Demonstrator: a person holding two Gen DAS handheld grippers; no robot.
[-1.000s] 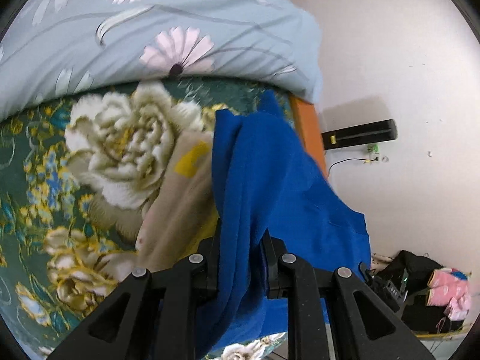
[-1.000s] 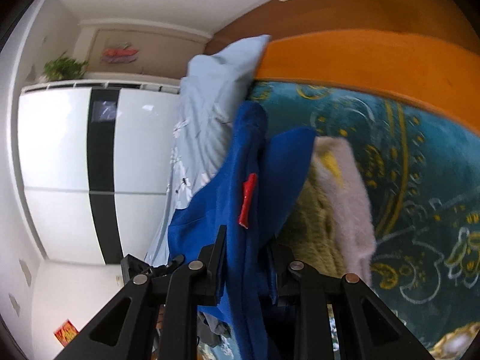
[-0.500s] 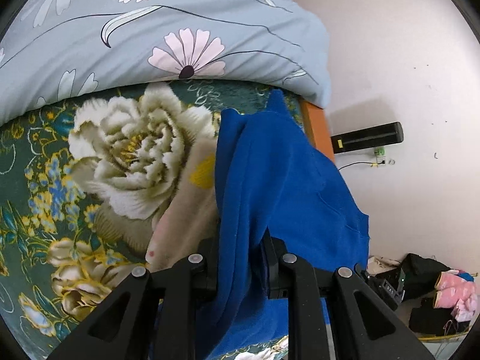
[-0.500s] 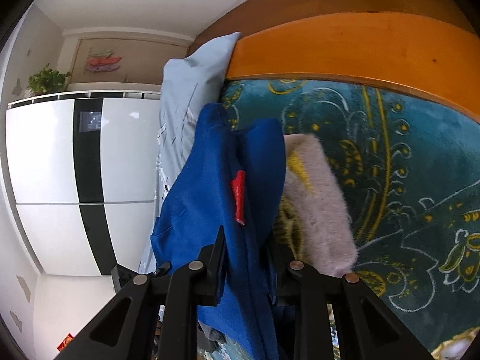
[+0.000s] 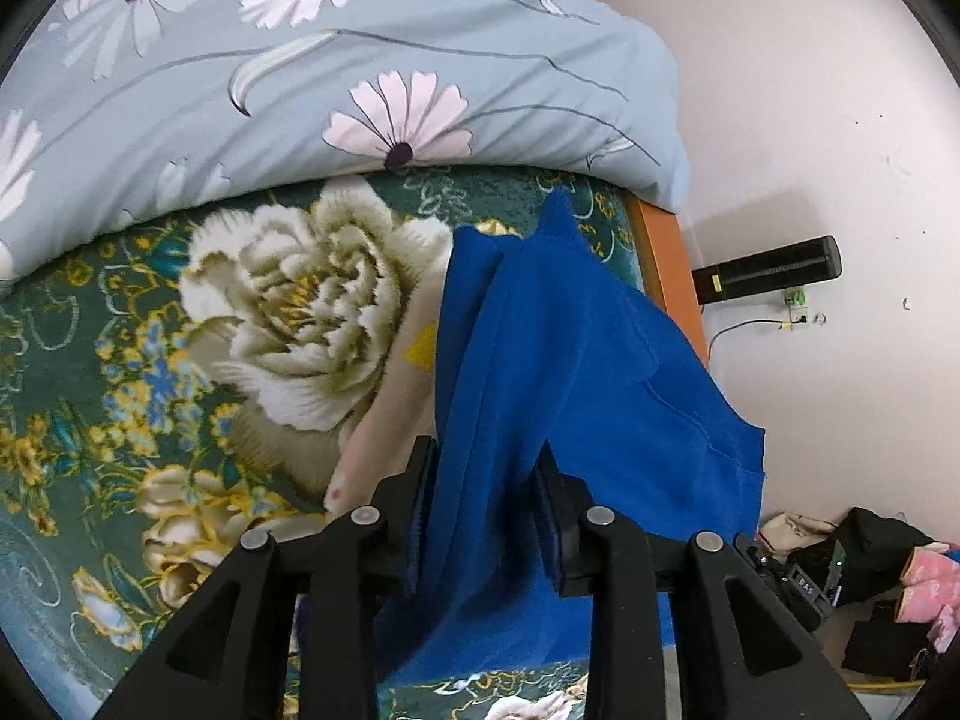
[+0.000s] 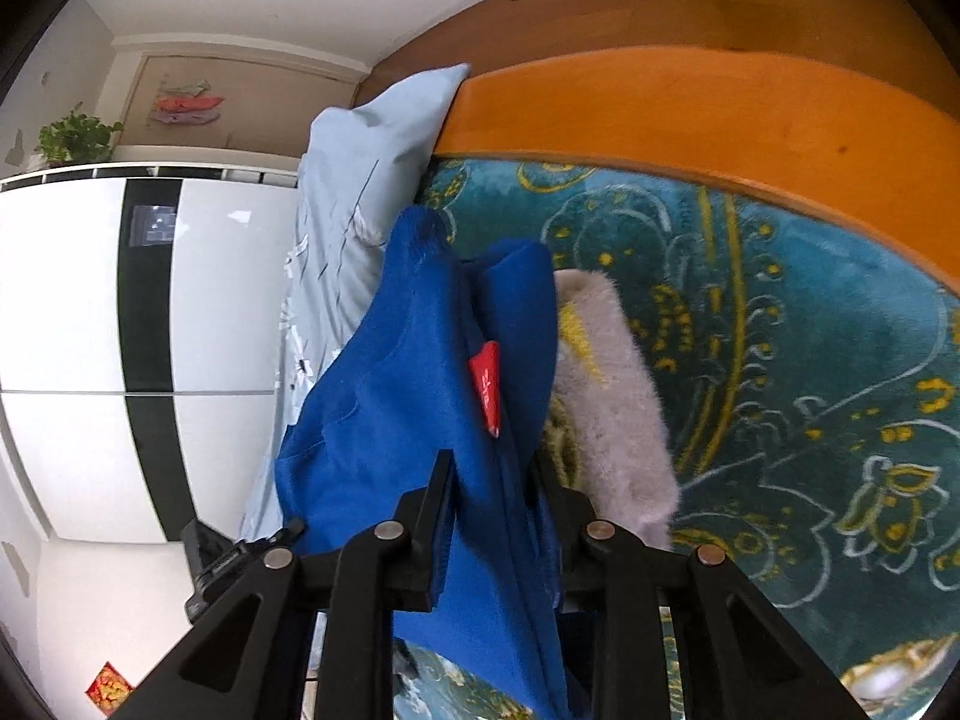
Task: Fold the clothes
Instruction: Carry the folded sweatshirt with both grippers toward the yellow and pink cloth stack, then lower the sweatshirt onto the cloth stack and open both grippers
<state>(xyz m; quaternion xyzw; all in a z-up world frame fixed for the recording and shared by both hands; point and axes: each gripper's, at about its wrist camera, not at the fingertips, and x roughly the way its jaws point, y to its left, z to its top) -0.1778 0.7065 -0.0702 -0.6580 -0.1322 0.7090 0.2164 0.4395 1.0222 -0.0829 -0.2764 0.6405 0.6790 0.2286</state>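
Left tongs (image 5: 485,510) are clamped on a bunched fold of the blue garment (image 5: 576,384); right tongs (image 6: 498,516) likewise grip the blue garment (image 6: 408,396), a red tag (image 6: 486,387) showing on its fabric. The garment hangs lifted above the bed (image 5: 120,372), directly over a beige fleece item (image 6: 612,396) lying on the bed's green floral blanket, near the pale blue flowered pillow (image 5: 300,78).

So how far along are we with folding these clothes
Early on. A fuzzy beige garment already lies on the floral bedspread; whether it's folded I can't tell. In hand: the blue sweatshirt, clamped by both the left gripper and right gripper, hanging bunched. Left: spreading and folding it.
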